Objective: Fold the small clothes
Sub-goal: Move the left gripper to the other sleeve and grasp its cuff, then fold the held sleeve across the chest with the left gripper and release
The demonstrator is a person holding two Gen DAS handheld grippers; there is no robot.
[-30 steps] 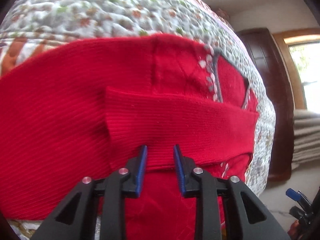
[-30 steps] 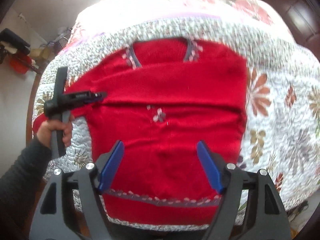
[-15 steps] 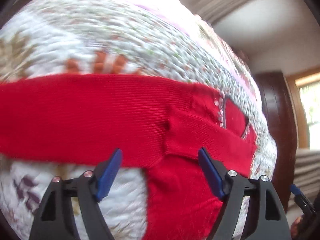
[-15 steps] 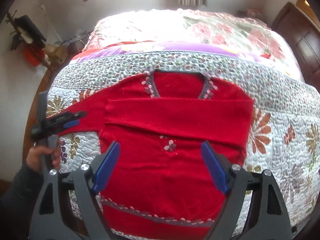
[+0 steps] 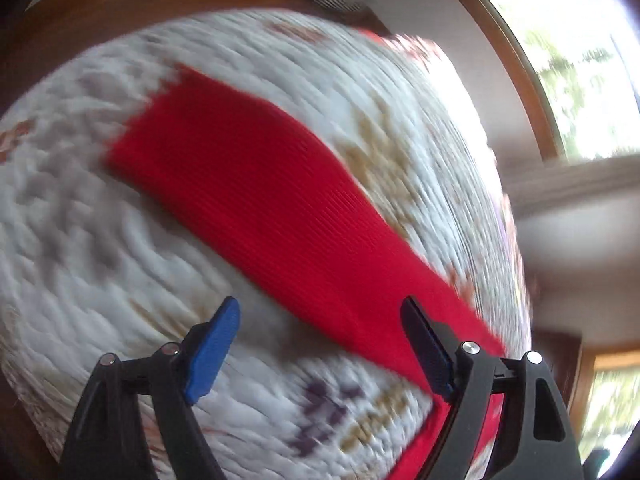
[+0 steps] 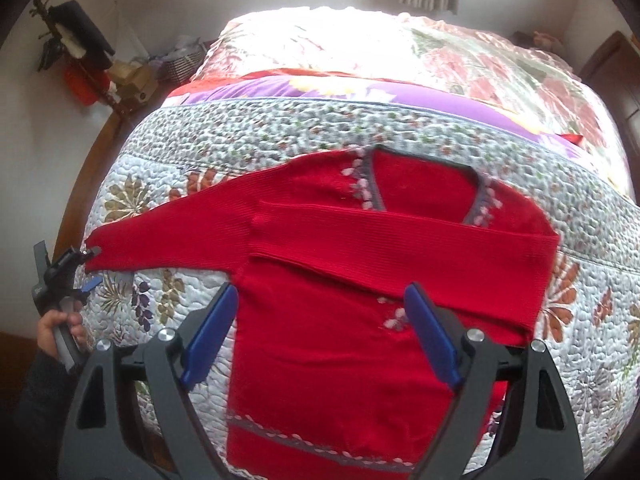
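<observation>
A red knitted sweater (image 6: 340, 360) lies flat on the quilted bed (image 6: 240, 140), neckline away from me. One sleeve (image 6: 400, 248) is folded across its chest. The other sleeve (image 6: 180, 232) stretches out to the left. My left gripper (image 6: 93, 266), held by a hand (image 6: 52, 328), is open at that sleeve's cuff, with one finger at the cuff's edge. The left wrist view is blurred: the sleeve (image 5: 260, 200) runs diagonally over the quilt (image 5: 80, 260), and my left gripper (image 5: 320, 308) stands open above it. My right gripper (image 6: 320, 300) hovers open over the sweater's body, holding nothing.
A wooden bed frame (image 6: 80, 184) curves along the left side. Beyond it are a basket (image 6: 180, 60) and clutter (image 6: 132, 80) in the corner. Purple and floral bedding (image 6: 360, 92) lies at the bed's head. A dark door (image 6: 612, 64) is at the right, a window (image 5: 580, 60) nearby.
My left gripper has opened wide and swung left from the folded sleeve out to the stretched sleeve's cuff. My right gripper stayed open and pulled back a little from the sweater.
</observation>
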